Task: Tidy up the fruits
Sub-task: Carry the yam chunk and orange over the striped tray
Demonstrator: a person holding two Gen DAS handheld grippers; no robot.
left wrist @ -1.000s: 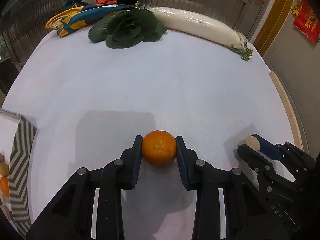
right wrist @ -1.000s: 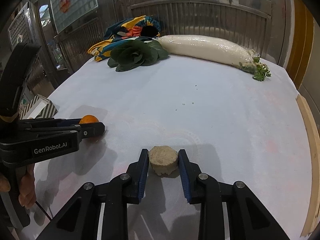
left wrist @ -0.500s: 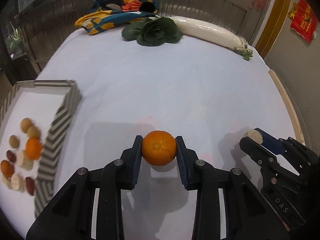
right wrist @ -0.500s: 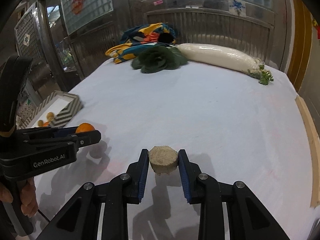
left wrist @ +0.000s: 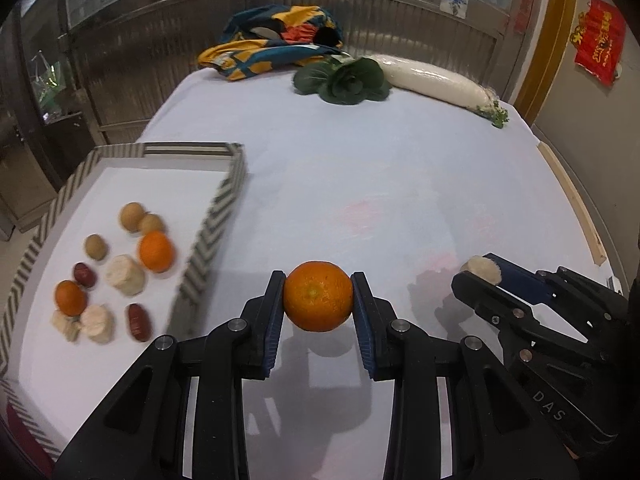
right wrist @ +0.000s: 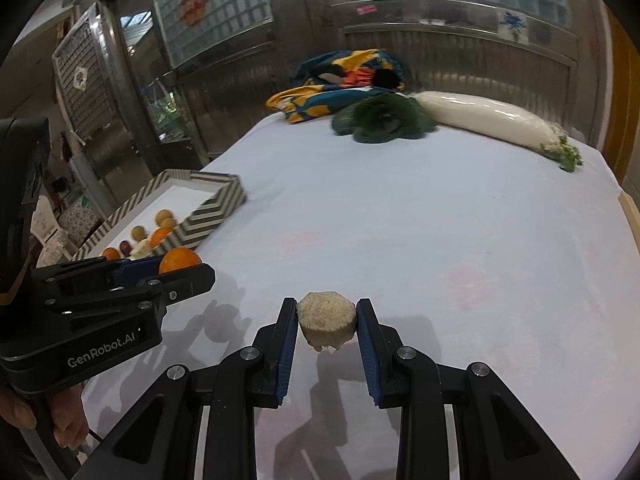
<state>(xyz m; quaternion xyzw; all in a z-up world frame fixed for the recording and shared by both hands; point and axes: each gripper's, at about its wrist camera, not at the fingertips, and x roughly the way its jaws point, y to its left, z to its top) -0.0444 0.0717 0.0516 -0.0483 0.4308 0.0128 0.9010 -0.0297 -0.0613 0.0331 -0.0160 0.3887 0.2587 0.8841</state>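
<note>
My left gripper [left wrist: 318,300] is shut on an orange [left wrist: 318,302], held just above the white tablecloth, right of the striped tray [left wrist: 212,224]. My right gripper [right wrist: 327,322] is shut on a pale beige fruit chunk [right wrist: 327,320], also lifted off the cloth. The right gripper shows in the left wrist view at lower right, its chunk [left wrist: 482,270] between the fingers. In the right wrist view the left gripper [right wrist: 180,268] with its orange [right wrist: 179,260] is at left. The tray [right wrist: 212,216] holds several small fruits: oranges, brown round ones, red dates, pale chunks.
At the table's far end lie a colourful cloth bundle [left wrist: 276,40], a dark leafy green [left wrist: 346,80] and a long white radish [left wrist: 436,82]. A wooden strip [left wrist: 572,204] runs along the right table edge. A person's hand [right wrist: 36,424] grips the left gripper's handle.
Both grippers have moved back and slightly up with their fruit still held. The striped tray has come into fuller view at left in both views.
</note>
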